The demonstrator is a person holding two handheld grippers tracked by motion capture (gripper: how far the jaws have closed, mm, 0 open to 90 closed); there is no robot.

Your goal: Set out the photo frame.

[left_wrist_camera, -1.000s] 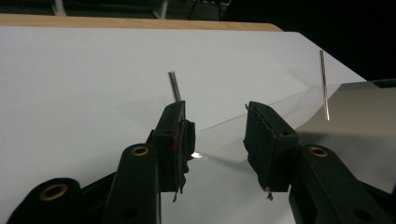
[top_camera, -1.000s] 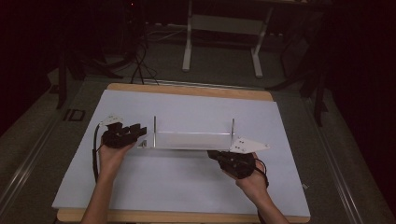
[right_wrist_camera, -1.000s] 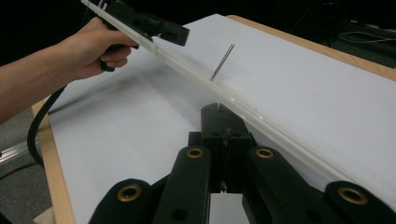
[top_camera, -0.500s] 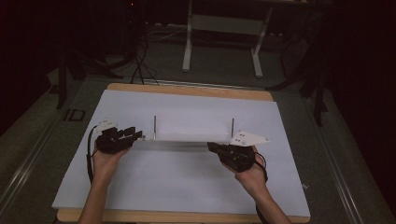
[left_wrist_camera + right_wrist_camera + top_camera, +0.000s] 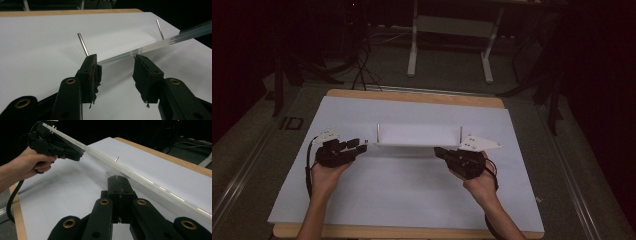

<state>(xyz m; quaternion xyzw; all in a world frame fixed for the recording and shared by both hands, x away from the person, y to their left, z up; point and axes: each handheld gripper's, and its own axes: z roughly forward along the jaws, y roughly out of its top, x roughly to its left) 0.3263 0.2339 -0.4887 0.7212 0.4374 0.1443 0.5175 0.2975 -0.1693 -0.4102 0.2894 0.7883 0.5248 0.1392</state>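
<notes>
On a wooden bench (image 5: 412, 96) covered by a white sheet (image 5: 407, 195), a clear flat plate (image 5: 418, 136) sits near the middle, with a thin metal rod standing upright at each end: the left rod (image 5: 378, 132) and the right rod (image 5: 461, 134). From above the plate looks lifted slightly off the sheet, casting a soft shadow below its near edge, though whether it rests on the sheet or is held clear cannot be told for sure.

At the plate's left end the left gripper (image 5: 361, 147) is held in the person's left hand (image 5: 326, 175), a cable trailing from it. In the left gripper view its fingers (image 5: 93, 72) stand wide apart with nothing between them; the plate's clear edge (image 5: 140, 50) runs just beyond their tips, and the nearer rod rises just behind the left one.

At the plate's right end the right gripper (image 5: 439, 151) is held in the right hand (image 5: 482, 182), with a grey three-cornered plate (image 5: 479, 144) on top. In the right gripper view its fingers (image 5: 113, 192) are pressed together, nothing visible between them, just beside and under the clear edge (image 5: 140, 178); whether they pinch the plate cannot be told. Farther off the other hand (image 5: 27, 168) holds its own gripper at the plate's far end.
</notes>
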